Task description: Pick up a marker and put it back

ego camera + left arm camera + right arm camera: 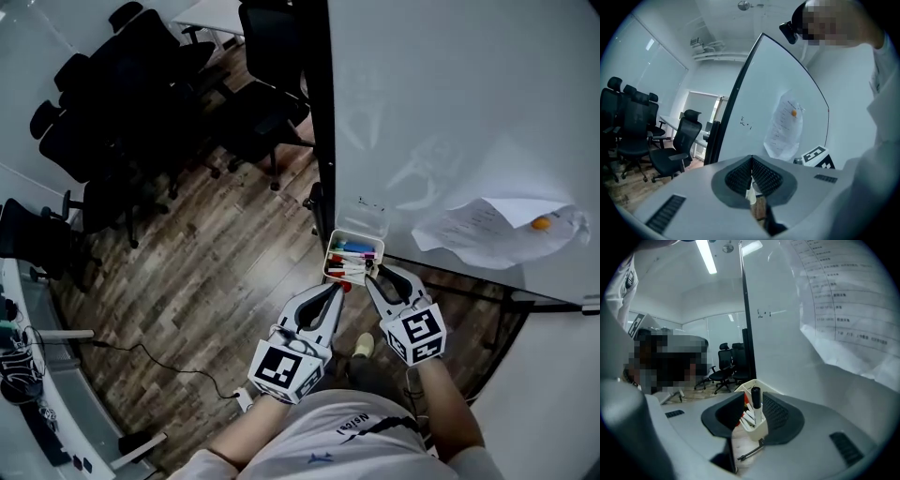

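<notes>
Marker [756,408] in holder [757,430], between parted jaws of right tool [753,394].

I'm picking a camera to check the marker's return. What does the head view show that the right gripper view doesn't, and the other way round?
Head view only: the orange magnet on the paper sheet. Right gripper view only: a black-capped marker standing in the holder between the parted jaws of the right gripper, neither pad pressing it. Both: the holder, whiteboard, sheet and office chairs.
</notes>
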